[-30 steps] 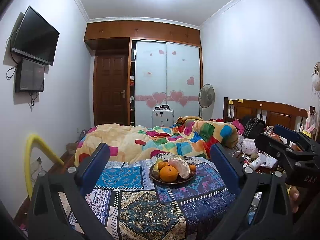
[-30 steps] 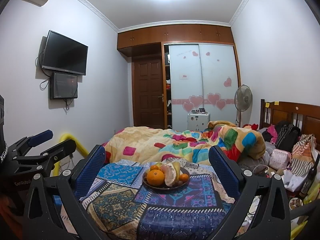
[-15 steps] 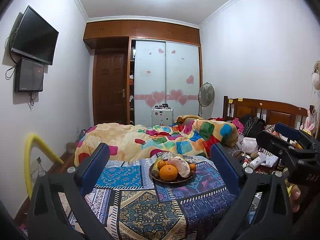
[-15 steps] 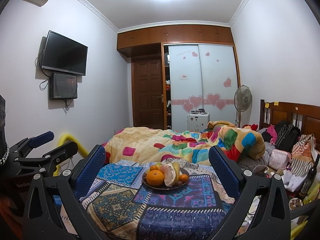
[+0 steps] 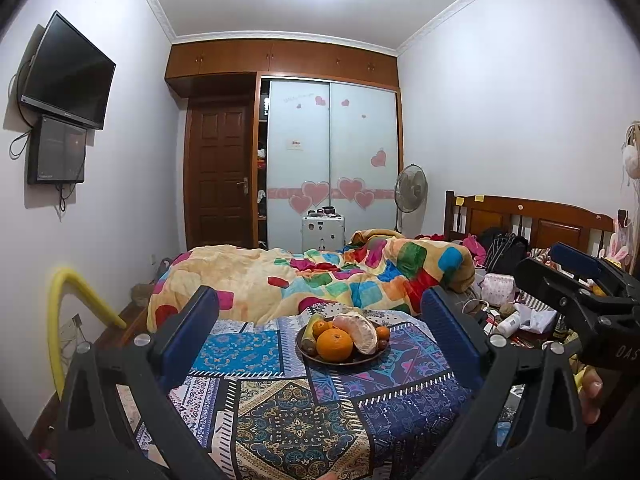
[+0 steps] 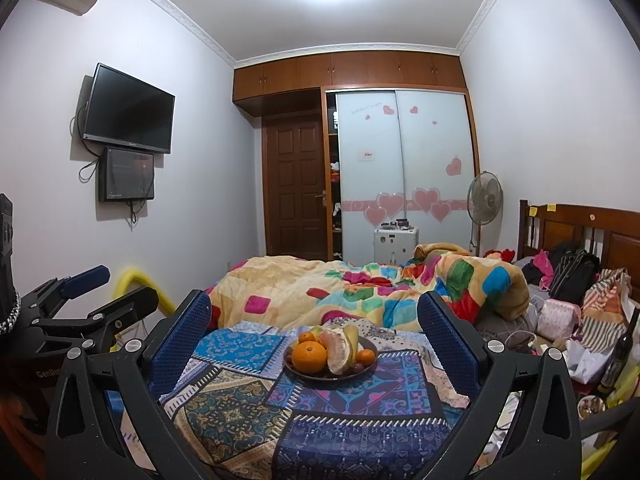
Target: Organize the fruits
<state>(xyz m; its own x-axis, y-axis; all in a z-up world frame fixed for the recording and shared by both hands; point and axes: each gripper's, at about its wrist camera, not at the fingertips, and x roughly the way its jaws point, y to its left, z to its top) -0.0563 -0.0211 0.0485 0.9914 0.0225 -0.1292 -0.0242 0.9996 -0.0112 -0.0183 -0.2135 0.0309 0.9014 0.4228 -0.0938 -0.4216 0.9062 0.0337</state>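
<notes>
A dark plate (image 5: 370, 358) of fruit sits on a patterned cloth-covered table (image 5: 280, 420). It holds a large orange (image 5: 334, 345), a peeled pomelo (image 5: 360, 333), small oranges, a banana and dark fruits. The plate also shows in the right wrist view (image 6: 362, 372) with the orange (image 6: 309, 357). My left gripper (image 5: 320, 336) is open and empty, well short of the plate. My right gripper (image 6: 314, 340) is open and empty, also short of it. Each gripper shows at the edge of the other's view.
A bed with a colourful quilt (image 5: 320, 276) lies behind the table. Bags and clutter (image 6: 568, 312) pile up at the right by the wooden headboard. A yellow tube (image 5: 64, 320) stands at the left wall. A dark bottle (image 6: 618, 356) stands at far right.
</notes>
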